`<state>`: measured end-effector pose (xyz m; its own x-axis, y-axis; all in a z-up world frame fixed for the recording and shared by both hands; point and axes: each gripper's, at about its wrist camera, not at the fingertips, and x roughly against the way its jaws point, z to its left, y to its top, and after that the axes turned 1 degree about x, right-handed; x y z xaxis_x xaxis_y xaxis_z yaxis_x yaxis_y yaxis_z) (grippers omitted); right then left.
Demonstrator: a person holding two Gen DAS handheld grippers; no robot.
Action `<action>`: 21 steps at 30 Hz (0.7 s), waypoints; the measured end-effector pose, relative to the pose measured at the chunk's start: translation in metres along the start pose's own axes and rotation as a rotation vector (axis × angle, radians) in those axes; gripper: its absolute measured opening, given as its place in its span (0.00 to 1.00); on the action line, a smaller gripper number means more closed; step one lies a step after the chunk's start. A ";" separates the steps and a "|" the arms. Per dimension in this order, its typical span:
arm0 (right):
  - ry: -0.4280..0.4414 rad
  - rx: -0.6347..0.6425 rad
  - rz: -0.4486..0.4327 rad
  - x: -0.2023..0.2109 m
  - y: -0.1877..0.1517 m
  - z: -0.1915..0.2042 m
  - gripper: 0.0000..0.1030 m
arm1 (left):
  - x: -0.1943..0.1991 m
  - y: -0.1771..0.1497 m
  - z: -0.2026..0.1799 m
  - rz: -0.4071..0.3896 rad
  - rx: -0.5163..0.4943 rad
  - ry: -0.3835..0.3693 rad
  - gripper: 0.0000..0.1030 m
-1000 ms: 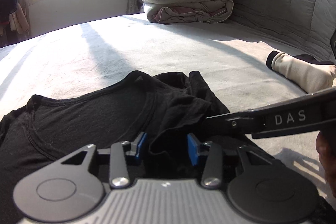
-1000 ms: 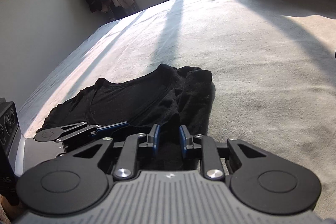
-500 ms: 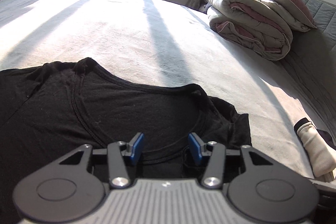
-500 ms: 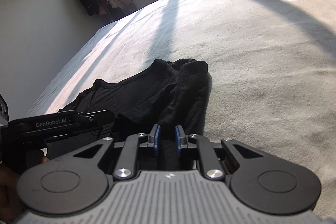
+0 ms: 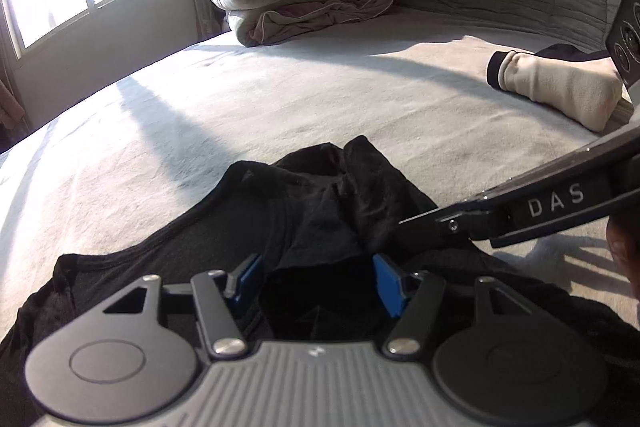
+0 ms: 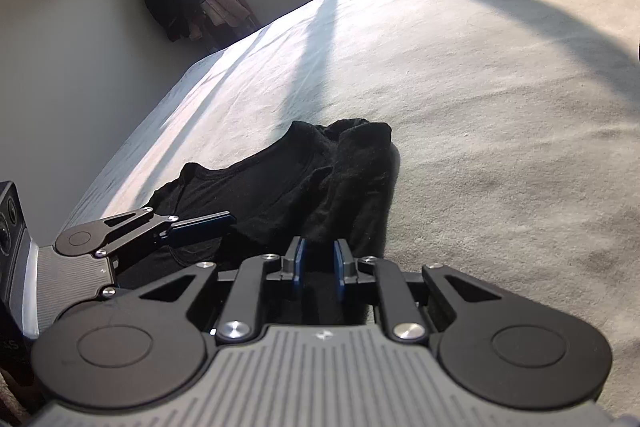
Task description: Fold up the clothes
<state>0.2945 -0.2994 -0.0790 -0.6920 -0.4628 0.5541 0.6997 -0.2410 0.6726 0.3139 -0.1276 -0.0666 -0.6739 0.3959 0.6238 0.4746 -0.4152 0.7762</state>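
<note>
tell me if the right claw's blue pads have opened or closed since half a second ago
Yes. In the right wrist view the right claw shows a wider gap between its pads than half a second ago, with black shirt cloth between them, judged against its own fixed body.

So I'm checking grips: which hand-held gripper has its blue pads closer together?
The right hand-held gripper: narrow gap, black shirt between its pads. The left hand-held gripper gapes wide.

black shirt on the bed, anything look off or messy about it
Yes. The black shirt is not lying flat on the bed: the side nearest the right gripper is bunched into a rumpled heap. That gripper's fingers are closed on the fabric.
</note>
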 end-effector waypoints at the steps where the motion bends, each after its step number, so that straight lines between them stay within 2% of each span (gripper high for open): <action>1: -0.001 0.001 0.000 0.000 0.000 0.000 0.15 | -0.001 0.000 0.009 -0.010 0.071 -0.020 0.44; 2: 0.000 0.001 -0.001 0.000 0.000 0.000 0.15 | -0.002 -0.001 0.018 -0.021 0.142 -0.039 0.36; 5: -0.001 0.003 -0.004 0.000 -0.001 0.001 0.16 | -0.005 -0.002 0.045 -0.051 0.354 -0.099 0.25; 7: 0.001 0.034 -0.017 0.002 -0.001 0.005 0.20 | -0.007 -0.004 0.063 -0.071 0.497 -0.138 0.24; 8: 0.004 0.069 -0.030 0.004 -0.002 0.010 0.28 | -0.008 -0.008 0.073 -0.079 0.577 -0.160 0.21; 9: 0.017 0.116 -0.037 0.006 -0.003 0.016 0.28 | -0.008 -0.012 0.083 -0.086 0.651 -0.181 0.18; 10: 0.036 0.170 -0.040 0.008 -0.005 0.022 0.30 | -0.008 -0.015 0.087 -0.091 0.684 -0.196 0.14; 11: 0.056 0.224 -0.044 0.010 -0.008 0.029 0.40 | -0.008 -0.018 0.091 -0.096 0.717 -0.210 0.13; 12: 0.083 0.275 -0.041 0.011 -0.011 0.036 0.45 | -0.008 -0.021 0.095 -0.101 0.749 -0.225 0.10; 14: 0.136 0.357 -0.025 0.009 -0.017 0.048 0.47 | -0.009 -0.026 0.100 -0.110 0.798 -0.242 0.06; 16: 0.169 0.426 -0.004 0.006 -0.024 0.059 0.47 | -0.011 -0.033 0.103 -0.121 0.841 -0.246 0.05; 21: 0.083 0.548 0.036 -0.014 -0.039 0.074 0.47 | -0.017 -0.047 0.105 -0.142 0.892 -0.283 0.06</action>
<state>0.2643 -0.2201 -0.0765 -0.6376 -0.5339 0.5554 0.5121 0.2450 0.8233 0.3622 -0.0291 -0.1038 -0.6516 0.6271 0.4268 0.7356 0.3849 0.5574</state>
